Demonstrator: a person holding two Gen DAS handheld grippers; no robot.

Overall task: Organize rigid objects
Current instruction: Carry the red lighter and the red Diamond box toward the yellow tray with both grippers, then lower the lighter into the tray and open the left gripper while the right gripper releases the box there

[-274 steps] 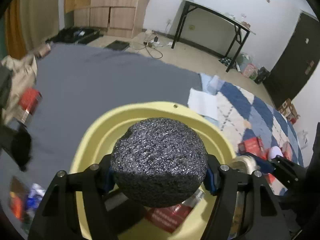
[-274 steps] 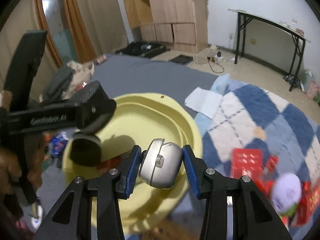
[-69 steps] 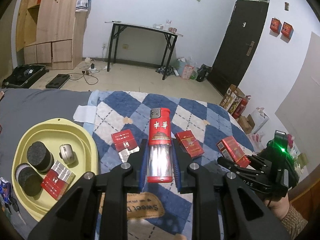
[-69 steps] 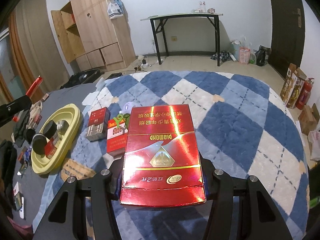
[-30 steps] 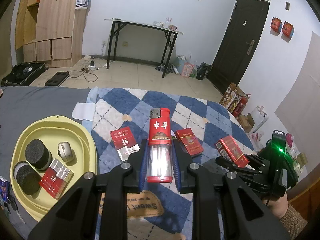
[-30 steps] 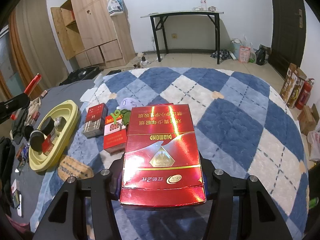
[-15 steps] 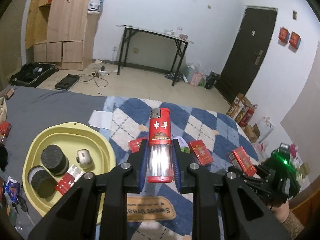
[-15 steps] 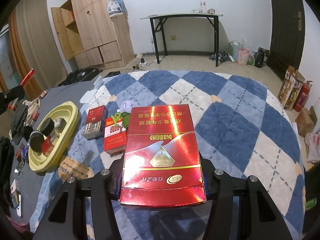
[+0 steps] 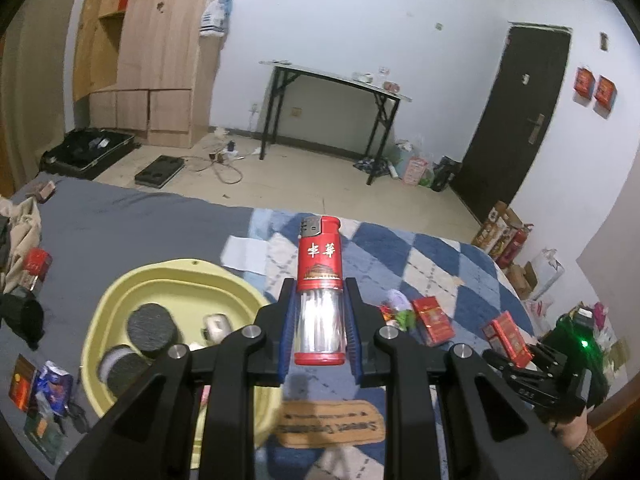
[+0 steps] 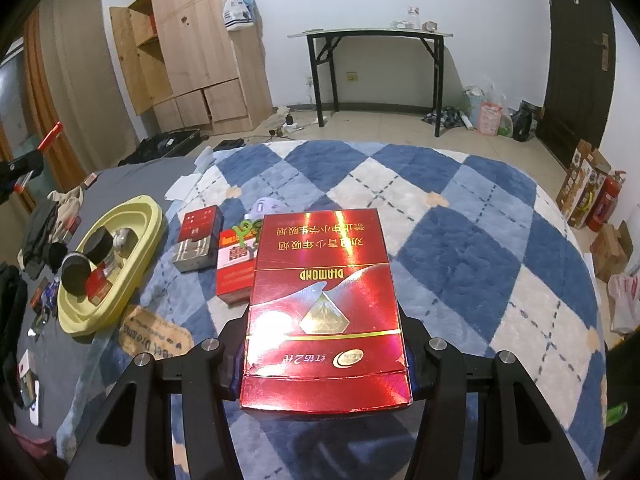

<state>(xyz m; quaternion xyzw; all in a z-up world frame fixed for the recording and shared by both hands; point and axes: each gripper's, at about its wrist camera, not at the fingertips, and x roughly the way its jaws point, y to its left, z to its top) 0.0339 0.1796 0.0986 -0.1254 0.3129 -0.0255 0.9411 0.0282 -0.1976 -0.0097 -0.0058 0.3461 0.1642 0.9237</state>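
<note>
While the left gripper (image 9: 319, 334) carries the red lighter (image 9: 320, 292) clamped upright between its blue pads, the left wrist view shows the yellow tray (image 9: 120, 292) low and to the left on the grey sheet (image 9: 140, 224), so the step in hand is, by my judgement, bringing the lighter over that tray. The jaws stand narrow, pressed on the lighter's clear lower body. To do it well, the gripper should travel until the lighter hangs over a bare patch of the tray floor, apart from the two black foam pucks (image 9: 152, 330) and the small silver object (image 9: 217, 326) already lying there, then come down low before the jaws part, so the lighter does not bounce out or roll over the rim. Red packs (image 9: 433, 320) remain on the blue checked blanket (image 9: 420, 256), and the right gripper (image 9: 520, 364) shows at the far right, held by a hand.

From the right wrist view, the right gripper (image 10: 325, 354) grips a large glossy red cigarette box (image 10: 324, 304) by its sides, jaws set moderately wide to its width. It hangs over the blanket (image 10: 460, 240), well apart from the tray (image 10: 152, 216) at the left. More packs (image 10: 199, 240) lie between them. This box should follow once the tray is free of the other gripper.
</note>
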